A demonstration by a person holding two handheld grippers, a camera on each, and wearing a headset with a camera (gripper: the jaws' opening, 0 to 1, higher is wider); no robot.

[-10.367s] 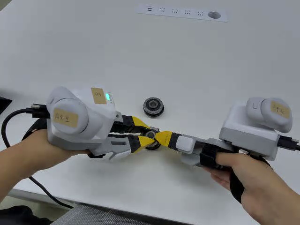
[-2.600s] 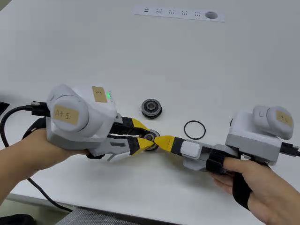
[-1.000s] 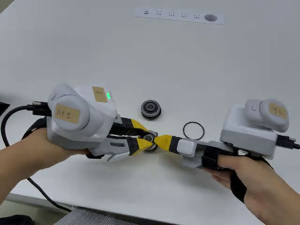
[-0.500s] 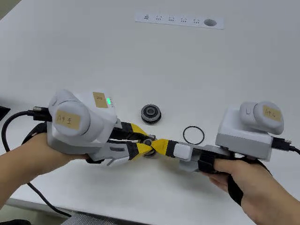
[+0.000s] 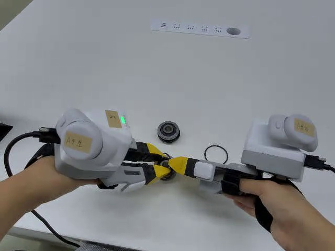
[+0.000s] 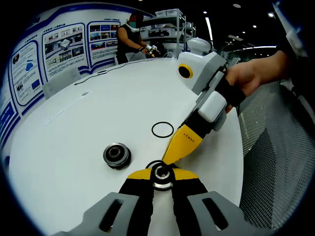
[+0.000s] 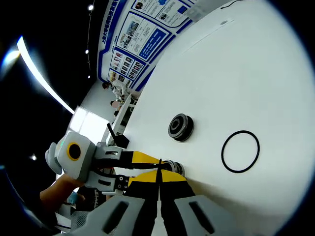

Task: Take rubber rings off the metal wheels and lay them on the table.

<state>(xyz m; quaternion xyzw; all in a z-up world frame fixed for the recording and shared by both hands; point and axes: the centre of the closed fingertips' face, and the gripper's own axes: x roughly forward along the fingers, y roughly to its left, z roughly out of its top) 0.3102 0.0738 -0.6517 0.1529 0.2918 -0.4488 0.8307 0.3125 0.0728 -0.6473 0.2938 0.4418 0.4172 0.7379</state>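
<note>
While left claw (image 5: 157, 161) clamps one wheel (image 6: 162, 174), right claw (image 7: 160, 172) clenched alongside, second wheel (image 5: 169, 131), one loose ring (image 7: 222, 152) on tabletop (image 5: 104, 68), stickers (image 5: 78, 141) unreadable.

My left gripper (image 6: 162, 173) clamps the first wheel (image 6: 162, 175), small and metal, by its rim with its face up. A black arc (image 6: 150, 164) of rubber shows at its edge. In the head view the second wheel (image 5: 168, 131), dark-rimmed with a shiny hub, lies flat at 12 o'clock from it, apart. The loose ring (image 5: 204, 153), thin, black and round, lies flat at 4 o'clock from the second wheel.
</note>
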